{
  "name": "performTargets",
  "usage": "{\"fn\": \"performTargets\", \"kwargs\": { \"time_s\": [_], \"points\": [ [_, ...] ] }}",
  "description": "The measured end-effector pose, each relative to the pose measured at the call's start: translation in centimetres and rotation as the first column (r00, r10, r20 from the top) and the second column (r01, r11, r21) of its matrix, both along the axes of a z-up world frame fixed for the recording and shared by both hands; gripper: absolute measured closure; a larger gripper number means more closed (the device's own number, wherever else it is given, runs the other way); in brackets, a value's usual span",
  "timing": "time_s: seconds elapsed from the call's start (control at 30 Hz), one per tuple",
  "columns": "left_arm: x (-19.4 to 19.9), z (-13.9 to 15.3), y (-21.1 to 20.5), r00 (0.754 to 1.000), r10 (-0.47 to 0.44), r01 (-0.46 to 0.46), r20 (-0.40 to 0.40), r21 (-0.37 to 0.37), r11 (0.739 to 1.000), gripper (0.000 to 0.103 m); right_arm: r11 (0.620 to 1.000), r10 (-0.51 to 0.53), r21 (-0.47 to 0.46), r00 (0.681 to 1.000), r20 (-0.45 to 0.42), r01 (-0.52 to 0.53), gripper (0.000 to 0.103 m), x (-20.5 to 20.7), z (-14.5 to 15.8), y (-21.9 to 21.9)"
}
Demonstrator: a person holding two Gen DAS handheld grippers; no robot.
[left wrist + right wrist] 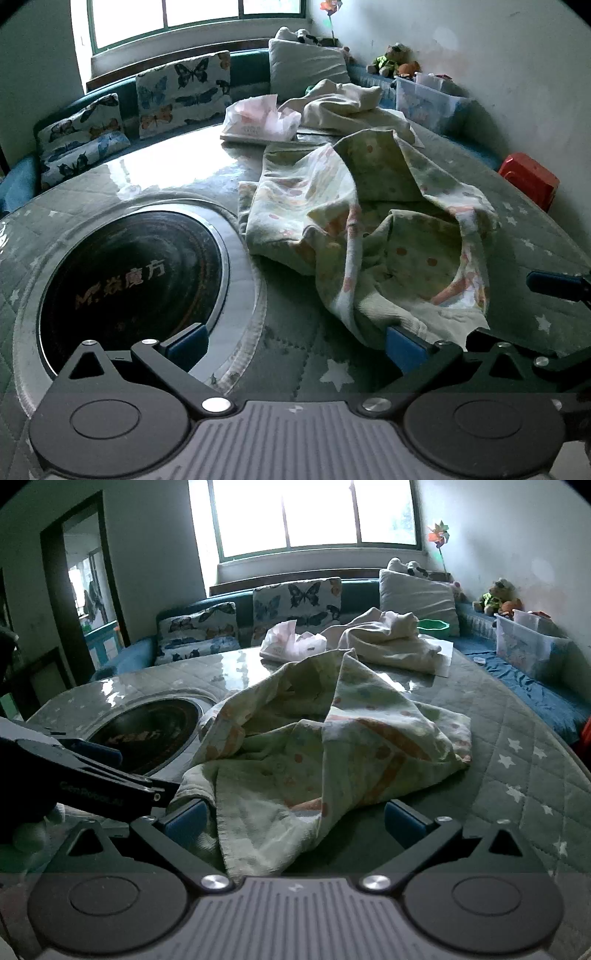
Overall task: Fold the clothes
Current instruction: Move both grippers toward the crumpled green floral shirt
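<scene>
We see a crumpled patterned garment (369, 229) heaped at centre frame on the quilted, star-printed table (535, 229), its near hem falling toward both tools, presumably so that a corner can be found and drawn out flat. The left gripper (295, 343) has its blue fingers spread wide over bare tabletop, with the cloth edge touching only its right-hand finger (404, 345); nothing is pinched. In the right wrist view the right gripper (295, 821) is likewise spread, a fold of the garment (314, 746) draping down between its fingers, which suggests a grasp is being lined up, not yet made. A second, cream garment (351, 99) waits at upper centre beside a pink-printed plastic bag (258, 118), whose contents we cannot tell. The round black cooktop (129, 273) recessed at lower left is bare. At upper right a clear storage bin (524, 646) holds items too small to identify, and a green bowl (434, 626) behind the cream cloth hides its interior
</scene>
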State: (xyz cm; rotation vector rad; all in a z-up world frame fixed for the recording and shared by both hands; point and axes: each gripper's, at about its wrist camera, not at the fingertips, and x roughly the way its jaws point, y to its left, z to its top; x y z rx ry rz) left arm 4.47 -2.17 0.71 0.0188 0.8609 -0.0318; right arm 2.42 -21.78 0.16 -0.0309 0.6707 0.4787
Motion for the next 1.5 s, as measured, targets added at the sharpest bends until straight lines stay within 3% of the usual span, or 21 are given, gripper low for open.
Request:
{"fn": "performTargets", "kwargs": {
  "time_s": [1.5],
  "points": [
    [5.0, 0.6, -1.0, 1.000, -0.017, 0.017, -0.003, 0.051, 0.999, 0.000, 0.999, -0.034, -0.018, 0.999, 0.006, 0.034, 0.000, 3.6, -0.3, 0.6]
  ]
}}
